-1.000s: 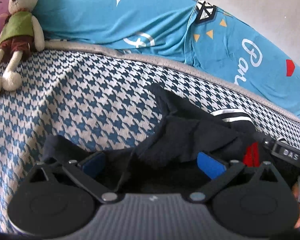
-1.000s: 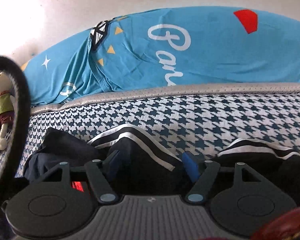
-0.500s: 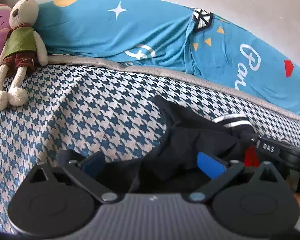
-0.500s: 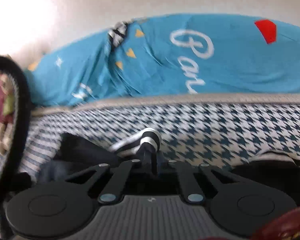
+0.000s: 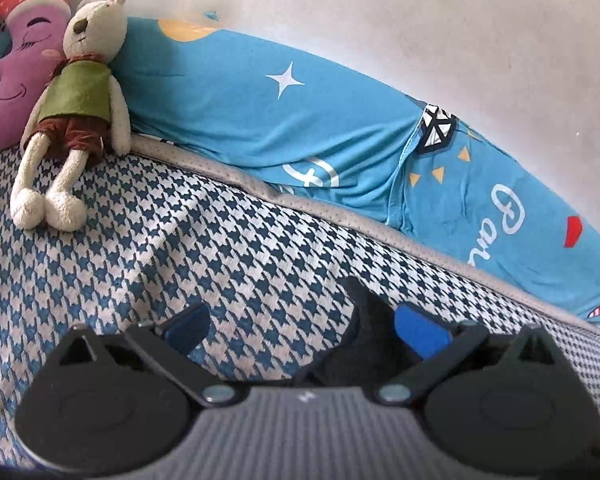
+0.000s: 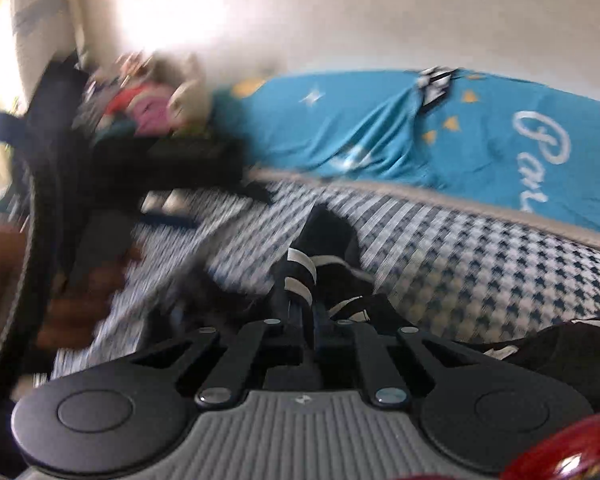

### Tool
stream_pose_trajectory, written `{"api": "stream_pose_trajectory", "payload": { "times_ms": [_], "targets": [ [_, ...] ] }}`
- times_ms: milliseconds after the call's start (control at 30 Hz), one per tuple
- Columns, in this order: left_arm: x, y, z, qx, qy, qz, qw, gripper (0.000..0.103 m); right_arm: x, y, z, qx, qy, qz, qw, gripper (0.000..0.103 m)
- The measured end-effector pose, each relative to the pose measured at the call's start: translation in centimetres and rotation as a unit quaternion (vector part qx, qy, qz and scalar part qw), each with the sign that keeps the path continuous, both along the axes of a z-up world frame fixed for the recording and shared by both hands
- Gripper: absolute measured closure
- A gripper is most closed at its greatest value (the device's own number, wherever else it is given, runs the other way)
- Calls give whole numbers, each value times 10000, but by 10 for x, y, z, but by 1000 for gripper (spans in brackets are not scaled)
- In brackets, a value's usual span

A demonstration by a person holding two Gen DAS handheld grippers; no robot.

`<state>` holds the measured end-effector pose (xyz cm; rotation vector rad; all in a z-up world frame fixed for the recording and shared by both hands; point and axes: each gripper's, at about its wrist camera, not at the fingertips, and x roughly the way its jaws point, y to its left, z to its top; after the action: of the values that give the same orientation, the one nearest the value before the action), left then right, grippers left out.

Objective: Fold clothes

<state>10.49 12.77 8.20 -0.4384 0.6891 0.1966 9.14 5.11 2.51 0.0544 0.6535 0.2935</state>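
Observation:
A black garment with white stripes lies on the houndstooth bed cover [image 5: 172, 240]. In the right wrist view my right gripper [image 6: 300, 308] pinches the garment's striped cuff [image 6: 300, 270], which sticks up between the fingers. The jaws are easing open slightly, but the cloth is still held. More of the black garment [image 6: 560, 352] trails off at the lower right. In the left wrist view my left gripper [image 5: 304, 326] is open, blue pads wide apart. A fold of the black garment [image 5: 364, 332] lies just inside its right pad [image 5: 420, 330], not pinched.
A plush rabbit [image 5: 76, 120] and a purple moon cushion [image 5: 16, 88] lean at the far left of the bed. A blue printed quilt [image 5: 300, 120] runs along the white wall. A person's blurred hand [image 6: 80, 292] shows at the left of the right wrist view.
My right gripper went from open to shut on the striped cuff and swung left with it. My left gripper rose and stayed open; most of the garment left its view.

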Motion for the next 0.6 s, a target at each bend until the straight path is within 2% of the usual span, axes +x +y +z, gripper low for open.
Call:
{"api": "stream_pose_trajectory", "payload": {
  "times_ms": [267, 367, 500, 600],
  "targets": [
    [-4, -19, -9, -35, 182, -484, 9987, 0, -28, 6, -8, -110, 384, 591, 9975, 76],
    [-7, -26, -9, 22, 174, -628, 9979, 0, -34, 4, -9, -184, 399, 722, 9964, 75],
    [-13, -32, -7, -35, 175, -760, 9969, 0, -38, -10, -2, -176, 309, 536, 9979, 75],
    [-18, -36, -5, -241, 206, -870, 9957, 0, -41, -28, 3, -164, 246, 119, 9995, 75]
  ]
}}
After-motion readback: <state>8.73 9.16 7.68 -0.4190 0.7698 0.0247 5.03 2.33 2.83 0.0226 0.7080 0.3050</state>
